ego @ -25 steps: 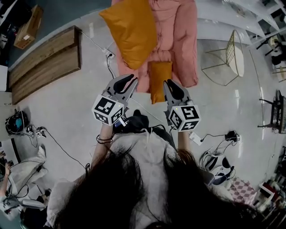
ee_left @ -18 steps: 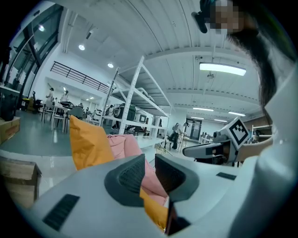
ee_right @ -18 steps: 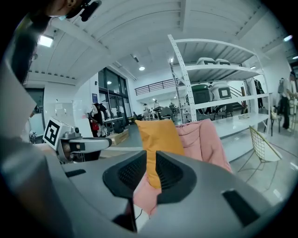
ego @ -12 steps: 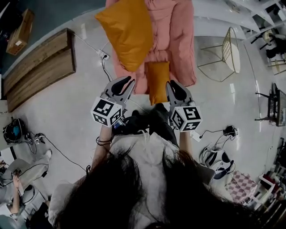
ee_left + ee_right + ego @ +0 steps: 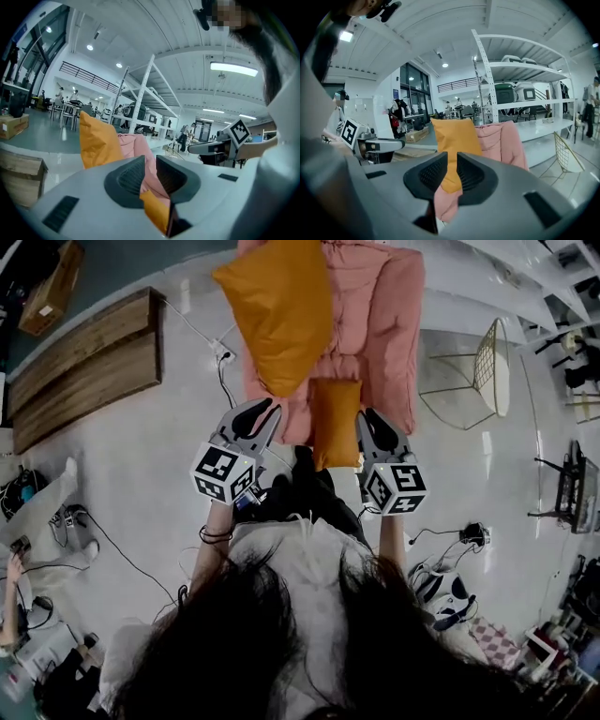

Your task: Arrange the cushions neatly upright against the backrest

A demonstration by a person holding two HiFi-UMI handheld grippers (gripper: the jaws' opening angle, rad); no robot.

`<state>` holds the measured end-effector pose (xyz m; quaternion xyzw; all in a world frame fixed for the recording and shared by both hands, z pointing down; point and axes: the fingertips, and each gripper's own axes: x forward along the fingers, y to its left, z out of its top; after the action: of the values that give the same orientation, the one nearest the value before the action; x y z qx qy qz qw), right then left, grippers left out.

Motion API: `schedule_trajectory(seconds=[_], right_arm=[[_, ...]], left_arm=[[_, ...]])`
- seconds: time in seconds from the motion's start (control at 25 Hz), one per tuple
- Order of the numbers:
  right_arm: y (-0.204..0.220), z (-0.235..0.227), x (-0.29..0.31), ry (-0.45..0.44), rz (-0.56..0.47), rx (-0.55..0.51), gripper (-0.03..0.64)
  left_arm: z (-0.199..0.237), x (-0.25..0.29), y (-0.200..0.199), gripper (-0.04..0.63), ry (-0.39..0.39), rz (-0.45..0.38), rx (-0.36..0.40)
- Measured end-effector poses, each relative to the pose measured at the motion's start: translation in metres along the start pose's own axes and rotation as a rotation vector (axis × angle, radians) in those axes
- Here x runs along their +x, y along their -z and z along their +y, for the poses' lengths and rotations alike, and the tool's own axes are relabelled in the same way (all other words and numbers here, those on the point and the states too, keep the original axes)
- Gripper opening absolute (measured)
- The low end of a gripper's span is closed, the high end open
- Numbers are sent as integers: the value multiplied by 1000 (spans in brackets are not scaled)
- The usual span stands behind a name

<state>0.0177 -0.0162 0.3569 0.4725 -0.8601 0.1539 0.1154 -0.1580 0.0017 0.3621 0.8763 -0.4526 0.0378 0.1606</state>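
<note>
Both left gripper (image 5: 275,410) and right gripper (image 5: 368,415), fingers nearly shut, empty, draw closer beside the small orange fabric cushion (image 5: 336,423), likely within reach.

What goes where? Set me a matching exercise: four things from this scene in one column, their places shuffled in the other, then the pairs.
Things:
1. large orange cushion
2. small orange cushion
3. wire chair
4. wooden platform

Places, as the head view shows them:
A. low at the front of the pink armchair
B. on the floor, left of the armchair
C. propped at the armchair's left side
D. on the floor, right of the armchair

Pairs: 1-C, 2-A, 3-D, 4-B
</note>
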Motion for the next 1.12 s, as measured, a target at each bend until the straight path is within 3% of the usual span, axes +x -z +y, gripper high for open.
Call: schedule_trajectory(seconds=[0.28, 0.64, 0.8, 0.96, 1.12], right_arm=[[-24, -37, 54, -54, 6, -77, 72], [-48, -91, 155, -222, 91, -290, 74], [-53, -117, 213, -311, 127, -355, 74], [-56, -139, 276, -410, 170, -363, 81], [-50, -145, 337, -501, 218, -309, 194]], left_arm=[[39, 11, -13, 72, -108, -21, 2], [109, 57, -2, 81, -232, 3, -98], [141, 72, -2, 189, -341, 7, -117], [162, 93, 0, 229, -385, 26, -170], [179, 116, 6, 250, -401, 54, -202]])
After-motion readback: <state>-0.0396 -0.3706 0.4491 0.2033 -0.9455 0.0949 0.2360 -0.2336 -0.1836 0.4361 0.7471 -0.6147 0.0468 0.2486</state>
